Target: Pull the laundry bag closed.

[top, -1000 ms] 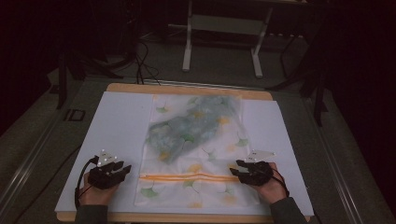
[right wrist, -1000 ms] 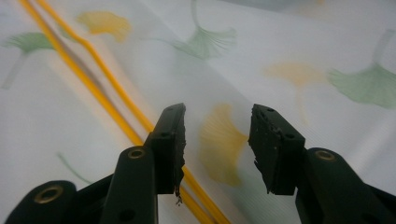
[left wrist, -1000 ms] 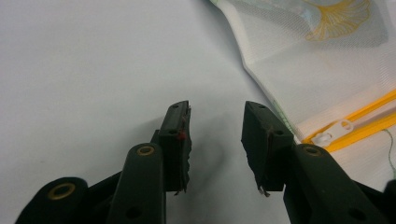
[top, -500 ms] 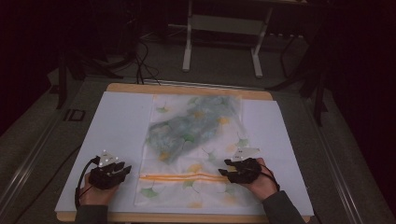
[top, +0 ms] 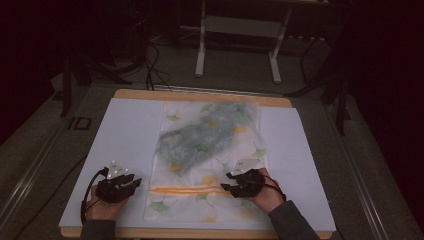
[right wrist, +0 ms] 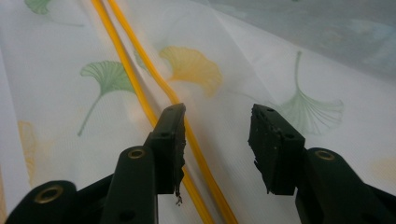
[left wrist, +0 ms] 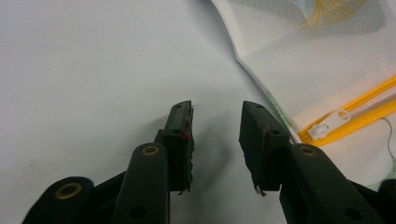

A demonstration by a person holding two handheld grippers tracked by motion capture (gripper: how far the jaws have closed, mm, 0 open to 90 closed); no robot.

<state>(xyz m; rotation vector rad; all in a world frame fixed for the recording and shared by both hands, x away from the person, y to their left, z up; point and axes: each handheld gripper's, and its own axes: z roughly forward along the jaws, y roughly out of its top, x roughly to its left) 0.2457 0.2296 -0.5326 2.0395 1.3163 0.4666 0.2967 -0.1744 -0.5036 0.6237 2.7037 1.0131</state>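
Dark room, bench [top: 125,95] with a white sheet [top: 120,135] over it, metal stand legs [top: 202,45] behind the far edge. Mesh laundry bag [top: 210,150] with ginkgo-leaf print lies flat mid-sheet, a dark garment [top: 200,140] showing through its upper half. Orange zipper [top: 185,190] runs across the bag's near end; white zipper pull [left wrist: 331,123] sits at the zipper's end by the bag's left edge. Left hand-held gripper [top: 131,184] rests on the sheet just off the bag's left edge, jaws apart, nothing between them, pull just beside its right jaw in the left gripper view. Right hand-held gripper [top: 227,187] is over the bag at the zipper's right end, jaws wide, just been closing a little, gripping nothing; zipper runs under its left jaw.
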